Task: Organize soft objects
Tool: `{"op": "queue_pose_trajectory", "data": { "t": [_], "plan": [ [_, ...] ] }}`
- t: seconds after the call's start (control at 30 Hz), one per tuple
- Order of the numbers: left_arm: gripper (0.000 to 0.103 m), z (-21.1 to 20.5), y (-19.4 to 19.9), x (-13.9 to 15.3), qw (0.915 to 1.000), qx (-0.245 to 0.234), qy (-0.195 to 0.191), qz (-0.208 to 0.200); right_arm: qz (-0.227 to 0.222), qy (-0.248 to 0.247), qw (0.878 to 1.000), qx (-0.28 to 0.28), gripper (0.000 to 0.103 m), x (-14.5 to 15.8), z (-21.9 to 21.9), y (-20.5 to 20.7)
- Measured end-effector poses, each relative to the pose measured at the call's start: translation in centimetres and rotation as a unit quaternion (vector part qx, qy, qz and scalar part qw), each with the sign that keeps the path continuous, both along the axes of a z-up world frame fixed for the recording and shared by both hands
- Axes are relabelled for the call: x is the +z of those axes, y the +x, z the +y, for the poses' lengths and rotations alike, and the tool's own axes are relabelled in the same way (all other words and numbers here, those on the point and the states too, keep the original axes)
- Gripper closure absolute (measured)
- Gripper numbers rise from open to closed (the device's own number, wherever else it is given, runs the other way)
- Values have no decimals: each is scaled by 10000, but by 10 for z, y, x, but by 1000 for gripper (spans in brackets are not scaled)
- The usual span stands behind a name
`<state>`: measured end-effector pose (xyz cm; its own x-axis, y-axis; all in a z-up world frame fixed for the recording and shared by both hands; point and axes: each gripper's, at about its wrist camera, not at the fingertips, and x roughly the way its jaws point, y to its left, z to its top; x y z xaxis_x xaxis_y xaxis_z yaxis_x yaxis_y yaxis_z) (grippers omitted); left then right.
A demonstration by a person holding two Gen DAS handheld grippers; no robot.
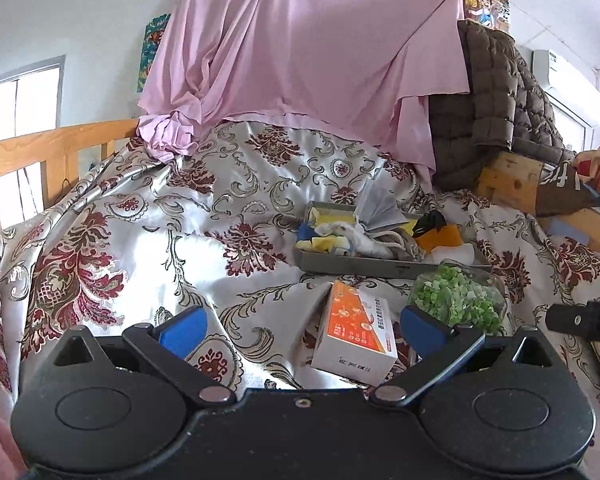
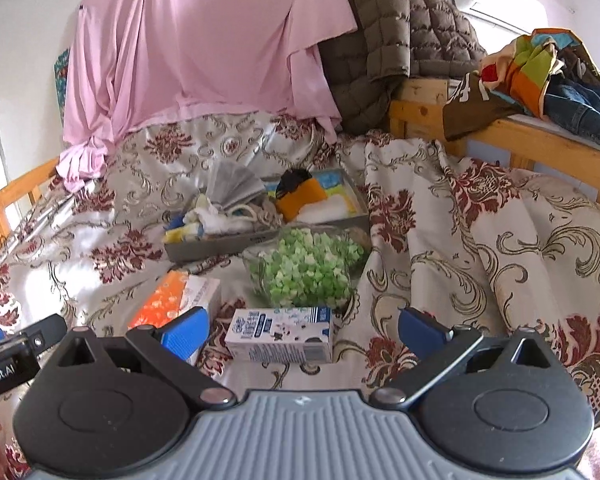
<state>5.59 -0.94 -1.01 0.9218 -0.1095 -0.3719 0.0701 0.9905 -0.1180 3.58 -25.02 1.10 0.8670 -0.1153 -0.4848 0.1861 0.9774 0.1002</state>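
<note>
The grey tray sits on the bed's floral cover, at about 1 o'clock from the left tongs and 11 o'clock from the right tongs. It holds a heap of soft things: a grey mask, a white cloth, yellow and blue pieces, and an orange-and-black piece.

Just in front of the tray, at its right end, a clear bag of green bits lies touching the tray wall. At 12 o'clock from the right tongs, a white-and-blue box rests on the cover; its print is too small to read. An orange-and-white box stands between the left tongs' pads, with blurred characters on its end face, not legible.

Both tongs are spread wide, blue pads apart and gripping nothing, level and pointing toward the tray. In the right wrist view the left tool shows at 9 o'clock, its body marked "Robot.AI" with the start cut off.

Behind the tray, at 12 o'clock, a pink sheet drapes down. A brown quilted jacket hangs at 1 o'clock over a wooden frame, beside folded clothes.
</note>
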Motion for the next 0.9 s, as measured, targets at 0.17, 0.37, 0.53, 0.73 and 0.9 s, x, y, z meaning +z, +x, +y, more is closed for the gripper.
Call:
{"op": "queue_pose_trajectory", "data": {
  "t": [0.17,0.37,0.53,0.73,0.9],
  "plan": [
    [1,-1,-1,-1,10000,21,25,28,67,-20,10000,35,0,-1,2,1],
    [1,-1,-1,-1,10000,31,27,27,146,-16,9999,59,0,-2,2,3],
    [1,1,-1,-4,10000,59,33,56,263,-21,9996,87,0,-4,3,6],
    [1,1,1,-7,9997,118,75,181,444,-3,9989,127,0,-7,3,11],
    [1,0,3,-6,9996,134,111,226,511,-8,9986,157,0,-9,5,12]
  ]
}}
